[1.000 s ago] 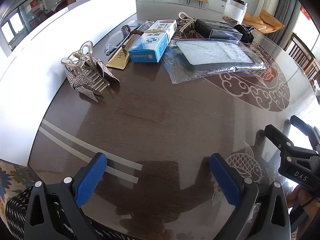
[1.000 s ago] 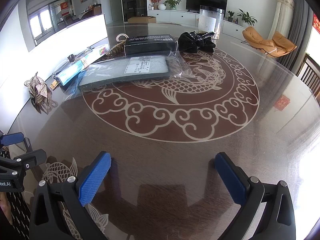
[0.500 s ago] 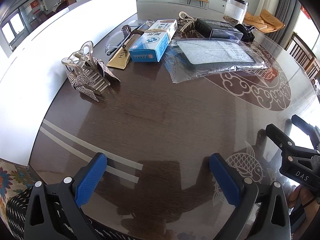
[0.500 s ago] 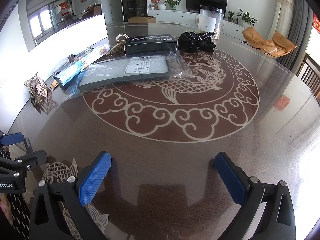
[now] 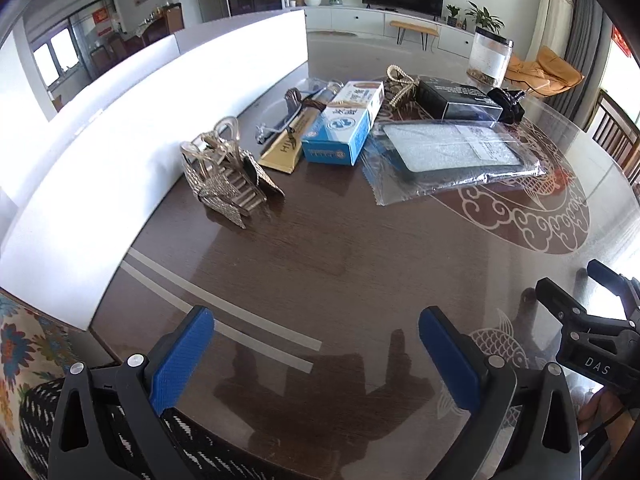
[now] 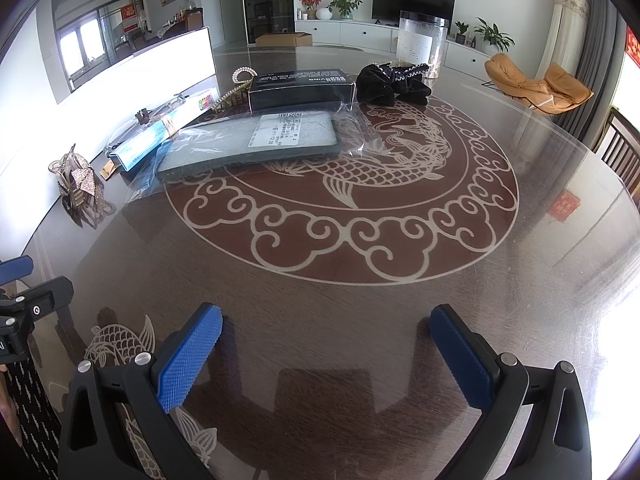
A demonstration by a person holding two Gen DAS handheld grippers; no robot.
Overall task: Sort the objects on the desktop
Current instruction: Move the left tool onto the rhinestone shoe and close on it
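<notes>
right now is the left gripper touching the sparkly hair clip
Apart. The left wrist view shows bare table between the open left gripper and the hair clip.

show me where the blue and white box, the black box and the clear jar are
blue and white box (image 5: 349, 120), left wrist view, on its top face.
black box (image 6: 301, 89), right wrist view, on its front side.
clear jar (image 6: 420, 46), right wrist view, on its paper label.
</notes>
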